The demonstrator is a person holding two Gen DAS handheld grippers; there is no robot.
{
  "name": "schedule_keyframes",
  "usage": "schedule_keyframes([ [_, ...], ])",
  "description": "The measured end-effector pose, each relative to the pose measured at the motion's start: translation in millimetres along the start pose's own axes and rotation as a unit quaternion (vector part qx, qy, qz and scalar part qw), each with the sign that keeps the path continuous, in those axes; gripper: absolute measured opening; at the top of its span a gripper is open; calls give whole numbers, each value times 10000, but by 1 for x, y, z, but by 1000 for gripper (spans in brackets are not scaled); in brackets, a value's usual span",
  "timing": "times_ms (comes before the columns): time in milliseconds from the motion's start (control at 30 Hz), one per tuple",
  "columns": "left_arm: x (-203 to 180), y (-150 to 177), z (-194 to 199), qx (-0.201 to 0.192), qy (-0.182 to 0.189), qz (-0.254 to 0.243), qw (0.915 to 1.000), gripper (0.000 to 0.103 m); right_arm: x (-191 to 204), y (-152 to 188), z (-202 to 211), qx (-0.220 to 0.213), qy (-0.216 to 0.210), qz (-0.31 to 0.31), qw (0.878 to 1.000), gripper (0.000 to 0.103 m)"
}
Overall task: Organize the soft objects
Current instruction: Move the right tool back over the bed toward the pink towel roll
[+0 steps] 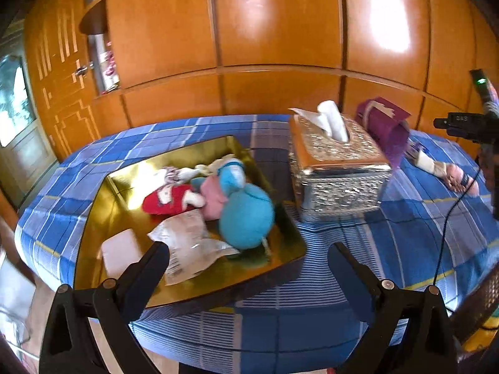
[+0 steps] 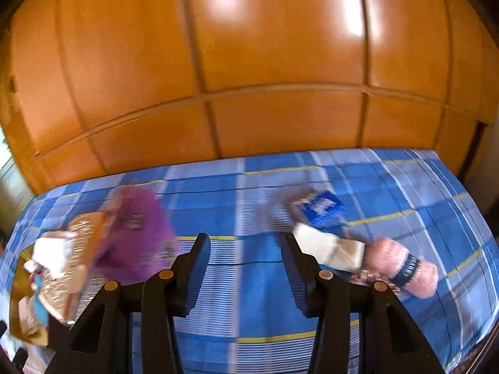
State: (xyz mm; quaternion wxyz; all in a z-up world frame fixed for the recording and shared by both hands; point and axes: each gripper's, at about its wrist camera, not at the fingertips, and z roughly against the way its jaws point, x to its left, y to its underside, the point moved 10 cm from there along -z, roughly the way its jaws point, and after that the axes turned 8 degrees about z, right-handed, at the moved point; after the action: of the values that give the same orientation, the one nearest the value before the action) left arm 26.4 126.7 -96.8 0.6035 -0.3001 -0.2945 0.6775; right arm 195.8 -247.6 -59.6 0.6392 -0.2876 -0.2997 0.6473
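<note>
The tray [image 1: 93, 218] on the bed [image 1: 312, 311] already held a heap of soft things: a teal plush [image 1: 246, 218], something red [image 1: 168, 201] and a crumpled bag [image 1: 187, 246]. More lay loose on the far right of the checked cover: a pink roll [image 2: 405, 268] with a dark band, a cream bundle [image 2: 327, 249] touching it, and a blue packet [image 2: 321, 208] just behind. So the sorting looked part done, and I judged the step in hand to be fetching the next loose piece.

The right tongs [image 2: 246, 258] stood partly open with nothing between the jaws, only bare cover showing in the gap. The cream bundle lay just beside the right-hand jaw, with the pink roll further right. That view was smeared, so finer detail was lost. To pick anything up, the tongs would need to swing right and drop over the bundle or roll before closing.

The left tongs [image 1: 249, 252] hung open and empty near the tray's front corner, the bag just beside the left-hand jaw. A tissue box [image 1: 336, 168] and a purple pouch [image 1: 386, 124] sat between tray and loose pile.
</note>
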Motion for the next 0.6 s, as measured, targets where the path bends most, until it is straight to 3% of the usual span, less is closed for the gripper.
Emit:
schedule_keyframes([
  [267, -34, -1, 0, 52, 195, -461, 9987, 102, -80, 1, -15, 76, 648, -455, 9968, 47],
  [467, -68, -6, 3, 55, 405, -846, 9956, 102, -146, 18, -26, 132, 1189, -1280, 9845, 47],
  [600, -97, -10, 5, 32, 612, -1155, 9914, 102, -166, 33, -30, 312, 977, -2003, 9743, 47],
])
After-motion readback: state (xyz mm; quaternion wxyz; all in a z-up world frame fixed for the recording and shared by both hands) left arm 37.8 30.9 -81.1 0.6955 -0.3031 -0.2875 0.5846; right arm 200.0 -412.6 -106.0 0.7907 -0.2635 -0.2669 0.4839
